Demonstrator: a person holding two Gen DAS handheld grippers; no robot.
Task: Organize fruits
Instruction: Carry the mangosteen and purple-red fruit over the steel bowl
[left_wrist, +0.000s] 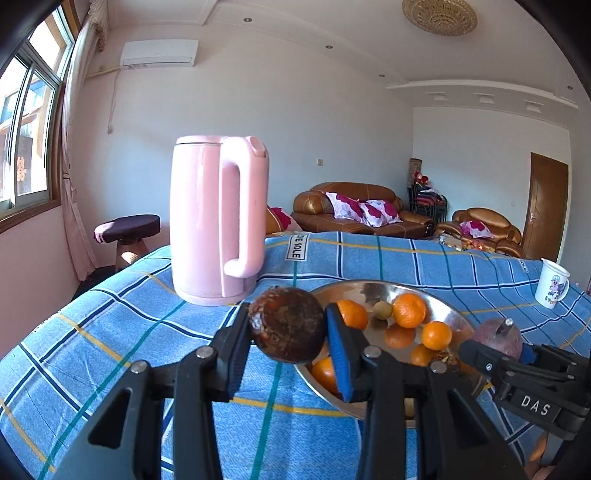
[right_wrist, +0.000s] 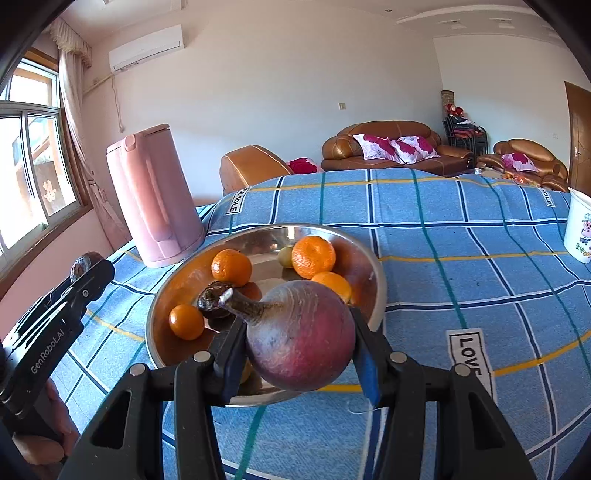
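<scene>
Fruit fills both my tools: my left tool (left_wrist: 288, 328) is clamped on a dark brown, wrinkled fruit (left_wrist: 286, 323), and my right tool (right_wrist: 299, 339) grips a big reddish-purple fruit (right_wrist: 301, 339) with a long stem pointing to about 10 o'clock. In the right wrist view that purple fruit hangs over the near rim of the metal bowl (right_wrist: 373, 269), at 6 o'clock of it. Inside the bowl lie several oranges (right_wrist: 314, 256), a small yellow-green fruit (right_wrist: 285, 256) toward 12 o'clock, and a dark shrivelled fruit (right_wrist: 212, 299) near 7 o'clock. The bowl sits on the counter, on its blue checked cloth (right_wrist: 461, 236). A pink kettle (left_wrist: 218, 218) stands at 10 o'clock of the bowl, close beside it, and a white mug (left_wrist: 552, 282) with a cartoon print stands well apart at 2 o'clock. In the left wrist view the brown fruit hovers just left of the bowl's rim, in front of the kettle's base.
</scene>
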